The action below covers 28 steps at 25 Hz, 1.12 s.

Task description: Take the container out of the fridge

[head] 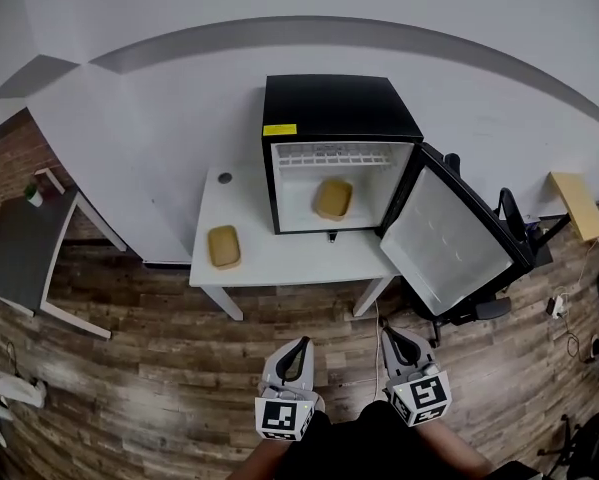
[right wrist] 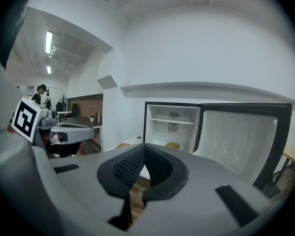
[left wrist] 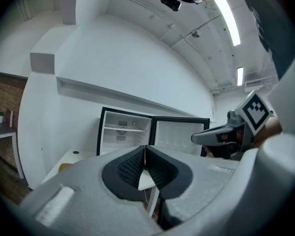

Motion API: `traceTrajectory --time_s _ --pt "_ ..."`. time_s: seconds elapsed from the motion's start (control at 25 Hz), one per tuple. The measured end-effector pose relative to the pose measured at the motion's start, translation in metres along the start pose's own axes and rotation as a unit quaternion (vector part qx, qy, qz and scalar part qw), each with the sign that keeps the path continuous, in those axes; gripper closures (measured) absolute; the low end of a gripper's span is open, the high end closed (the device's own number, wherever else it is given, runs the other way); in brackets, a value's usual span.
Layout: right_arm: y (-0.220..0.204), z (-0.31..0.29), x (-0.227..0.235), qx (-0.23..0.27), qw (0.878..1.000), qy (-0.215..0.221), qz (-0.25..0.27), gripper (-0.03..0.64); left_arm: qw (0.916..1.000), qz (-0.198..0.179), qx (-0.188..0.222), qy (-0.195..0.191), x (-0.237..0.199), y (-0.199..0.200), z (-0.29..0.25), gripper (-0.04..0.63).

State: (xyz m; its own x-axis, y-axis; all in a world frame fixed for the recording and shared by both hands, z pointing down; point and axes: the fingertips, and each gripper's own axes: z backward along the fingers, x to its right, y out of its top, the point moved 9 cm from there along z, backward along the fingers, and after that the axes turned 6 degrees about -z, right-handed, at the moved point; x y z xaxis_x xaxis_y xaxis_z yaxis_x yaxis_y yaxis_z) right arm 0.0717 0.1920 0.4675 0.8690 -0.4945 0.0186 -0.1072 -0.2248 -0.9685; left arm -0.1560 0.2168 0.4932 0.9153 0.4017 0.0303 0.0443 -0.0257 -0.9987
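White table [head: 279, 260]: an open mini fridge [head: 339, 108] at its right edge holds a tan container [head: 333, 198]. Left gripper [head: 300, 343] and right gripper [head: 388, 333] clenched, empty.

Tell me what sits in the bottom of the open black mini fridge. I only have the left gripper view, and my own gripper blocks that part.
Observer: The head view shows a tan rounded-rectangle container lying on the floor of the black mini fridge.
Operator: And the tan sliver I see on the table at the left?
Observer: That is a second tan container of the same shape. It lies on the white table, left of the fridge and apart from it.
Operator: Is the right gripper ready to grab?
Observer: Not yet. In the right gripper view, the right gripper has its jaws together with nothing between them.
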Motion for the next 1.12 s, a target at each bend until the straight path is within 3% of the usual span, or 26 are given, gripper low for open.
traceTrajectory --time_s 0.32,0.64,1.12 --pt "-0.001 -0.020 0.009 -0.015 1.000 -0.002 -0.003 0.617 0.9999 0.013 -0.007 -0.002 -0.009 -0.005 -0.021 0.578" --pt "-0.004 -0.066 0.034 -0.007 0.999 0.031 -0.011 0.617 0.9997 0.002 -0.012 0.020 -0.022 -0.006 -0.062 0.578" --pt "0.018 -0.166 0.109 0.014 0.999 0.038 -0.027 0.617 0.9988 0.012 -0.038 0.027 -0.049 -0.002 -0.181 0.578"
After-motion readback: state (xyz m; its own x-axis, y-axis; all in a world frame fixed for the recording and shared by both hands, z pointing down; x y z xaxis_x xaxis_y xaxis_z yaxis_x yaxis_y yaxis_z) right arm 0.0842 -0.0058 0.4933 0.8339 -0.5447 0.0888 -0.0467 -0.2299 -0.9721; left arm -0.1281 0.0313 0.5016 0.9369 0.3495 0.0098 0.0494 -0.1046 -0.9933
